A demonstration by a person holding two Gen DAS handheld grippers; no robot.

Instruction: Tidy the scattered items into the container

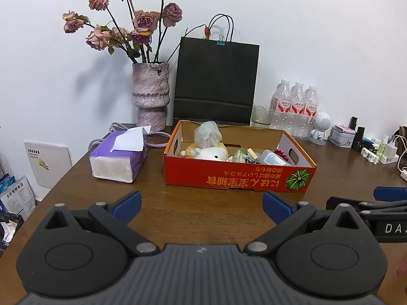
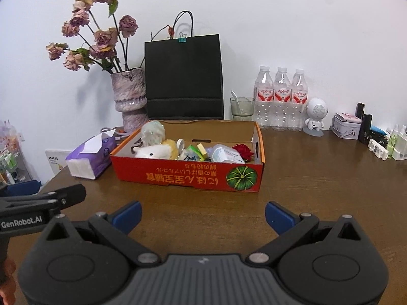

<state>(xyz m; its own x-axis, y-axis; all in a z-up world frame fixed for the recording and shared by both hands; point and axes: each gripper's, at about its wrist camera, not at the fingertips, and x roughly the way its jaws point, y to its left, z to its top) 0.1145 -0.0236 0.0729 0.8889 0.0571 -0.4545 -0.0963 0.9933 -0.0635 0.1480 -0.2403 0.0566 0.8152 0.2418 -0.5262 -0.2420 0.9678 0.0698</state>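
Note:
A red cardboard box [image 1: 236, 178] [image 2: 188, 176] with a pumpkin print stands on the brown table. Inside it lie a white and yellow plush toy [image 1: 208, 153] [image 2: 156, 151], a clear plastic bag [image 1: 207, 133] [image 2: 152, 132], a red flower [image 2: 243, 151], a tape roll [image 2: 180, 143] and several small packets. My left gripper [image 1: 202, 207] is open and empty, hovering over the table in front of the box. My right gripper [image 2: 203, 216] is open and empty, also in front of the box. Each gripper shows at the edge of the other's view.
A purple tissue pack [image 1: 118, 156] [image 2: 90, 156] lies left of the box. Behind stand a vase of dried roses [image 1: 150, 96], a black paper bag [image 1: 216, 84], a glass [image 2: 241, 108], three water bottles [image 2: 281, 99], a white robot figure [image 2: 315, 117] and small items at right.

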